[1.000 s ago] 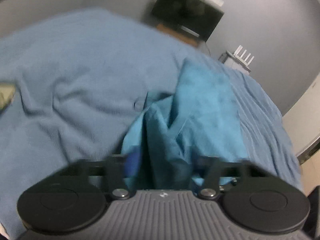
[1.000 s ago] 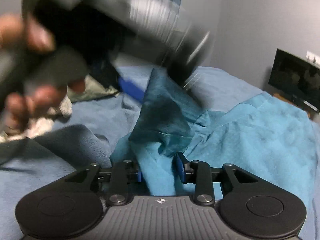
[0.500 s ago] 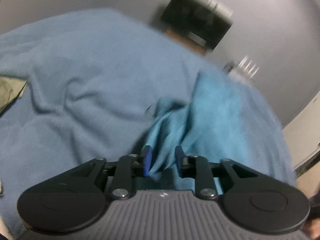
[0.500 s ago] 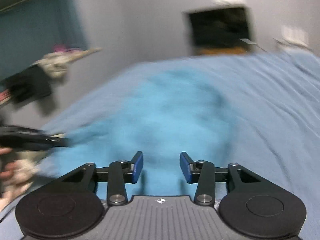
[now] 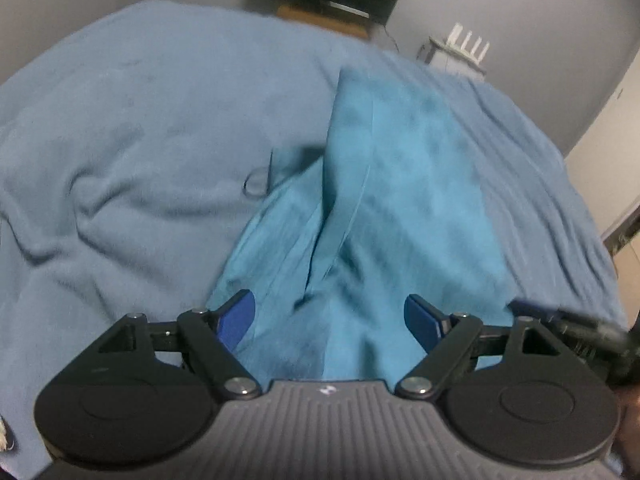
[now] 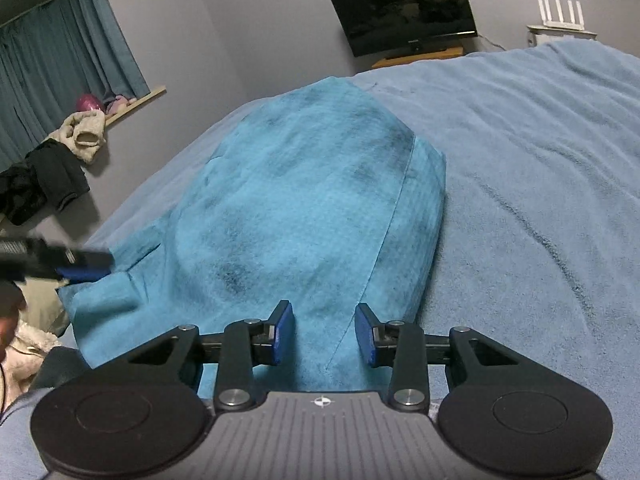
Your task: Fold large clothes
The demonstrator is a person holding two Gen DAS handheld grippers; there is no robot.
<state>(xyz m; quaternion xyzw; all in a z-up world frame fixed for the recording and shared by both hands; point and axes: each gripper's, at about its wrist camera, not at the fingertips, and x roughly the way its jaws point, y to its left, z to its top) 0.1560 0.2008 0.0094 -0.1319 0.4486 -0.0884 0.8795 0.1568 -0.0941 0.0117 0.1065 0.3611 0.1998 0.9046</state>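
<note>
A teal garment (image 5: 400, 208) lies on a bed covered by a light blue blanket (image 5: 120, 120). In the left wrist view it runs away from me in a long strip with creased folds on its left side. My left gripper (image 5: 332, 320) is wide open just above its near end, holding nothing. In the right wrist view the teal garment (image 6: 312, 208) lies spread and fairly flat. My right gripper (image 6: 324, 330) is open over its near edge, fingers apart, holding nothing. The left gripper's blurred tip (image 6: 80, 266) shows at the garment's left corner.
A dark TV (image 6: 404, 8) on a wooden stand and a white router (image 6: 560, 12) stand by the far wall. Curtains (image 6: 60, 64) and a pile of clothes (image 6: 52, 164) are at the left. The blue blanket (image 6: 540, 180) spreads to the right.
My left gripper has opened wide and let go of the garment fold. My right gripper let go of its fold earlier and swung round over the garment's near edge. The garment lies flatter.
</note>
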